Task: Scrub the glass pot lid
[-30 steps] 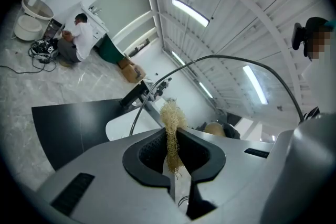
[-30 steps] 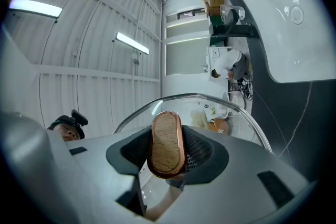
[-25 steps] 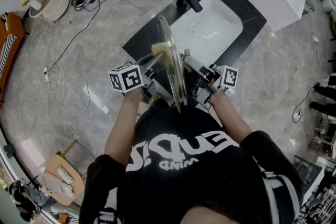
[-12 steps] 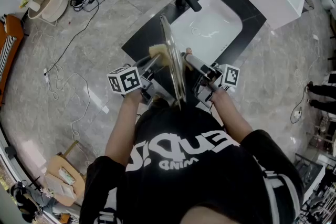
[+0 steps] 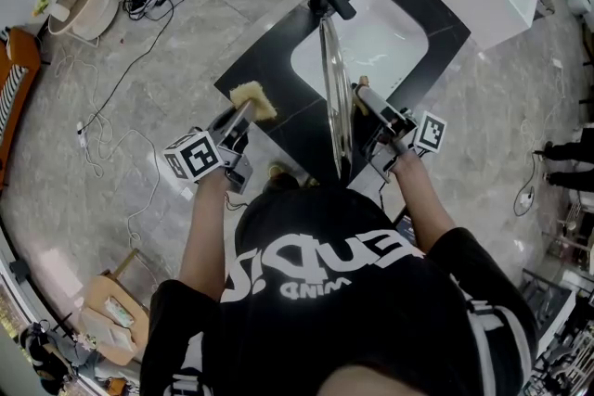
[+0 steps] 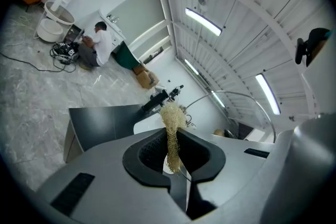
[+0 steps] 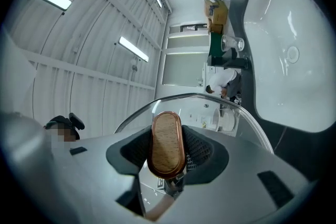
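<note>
Clear glass lid [image 5: 336,97] with wood-brown, copper-rimmed knob [image 7: 167,143]; straw-yellow scrubber [image 5: 252,97]; white sink [image 5: 390,42] in black surface [image 5: 269,70]; grey marbled floor [image 5: 186,60].

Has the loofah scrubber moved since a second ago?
Yes. The loofah scrubber shifted left, off the glass lid, toward the left edge of the black counter.

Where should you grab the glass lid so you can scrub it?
By its oval wooden knob, from the knob side, as the right gripper does. The glass pot lid stands on edge, thin and slippery; the knob sticks out, fits between the fingers, and leaves the far face free for the scrubber.
</note>
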Demonstrator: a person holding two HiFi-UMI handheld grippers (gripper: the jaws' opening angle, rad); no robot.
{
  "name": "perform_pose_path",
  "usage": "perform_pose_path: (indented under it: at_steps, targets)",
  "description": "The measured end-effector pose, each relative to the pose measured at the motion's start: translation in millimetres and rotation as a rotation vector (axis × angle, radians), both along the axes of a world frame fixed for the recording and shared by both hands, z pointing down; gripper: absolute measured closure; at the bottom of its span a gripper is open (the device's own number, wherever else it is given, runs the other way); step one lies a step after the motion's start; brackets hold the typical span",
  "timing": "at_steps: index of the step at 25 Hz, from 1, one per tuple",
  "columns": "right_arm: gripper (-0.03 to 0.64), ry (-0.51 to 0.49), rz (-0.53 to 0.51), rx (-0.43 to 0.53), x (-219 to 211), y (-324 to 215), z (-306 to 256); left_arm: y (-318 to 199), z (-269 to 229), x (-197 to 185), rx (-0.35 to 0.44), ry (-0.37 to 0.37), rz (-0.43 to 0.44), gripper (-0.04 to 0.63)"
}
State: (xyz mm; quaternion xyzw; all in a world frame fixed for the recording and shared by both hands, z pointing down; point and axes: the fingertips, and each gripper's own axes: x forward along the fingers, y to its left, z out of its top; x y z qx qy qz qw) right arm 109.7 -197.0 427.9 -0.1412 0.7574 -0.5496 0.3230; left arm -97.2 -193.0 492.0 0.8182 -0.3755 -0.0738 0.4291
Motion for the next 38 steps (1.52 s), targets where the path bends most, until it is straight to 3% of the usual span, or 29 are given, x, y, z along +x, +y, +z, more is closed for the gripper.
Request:
perform_pose_path:
  at_steps: [7, 11, 22, 29, 38]
  targets:
    - [0.443, 0.108, 0.086, -0.013, 26, -9, 12, 3, -11, -24, 0.014, 0.011, -0.061, 0.546]
    - [0.443, 0.231, 0.089, 0.01, 25, -11, 20, 2, -20, -24, 0.032, 0.047, -0.067, 0.546]
    - [0.443, 0.706, 0.059, 0.04, 12, -10, 52, 3, -27, -32, 0.041, 0.081, -0.089, 0.546]
    - [0.443, 1.038, -0.021, 0.176, -2, -10, 70, 4, -24, -35, 0.032, 0.069, -0.106, 0.546]
    - [0.443, 1.161, -0.128, 0.206, -33, -7, 108, 6, -23, -33, 0.044, 0.05, -0.093, 0.546]
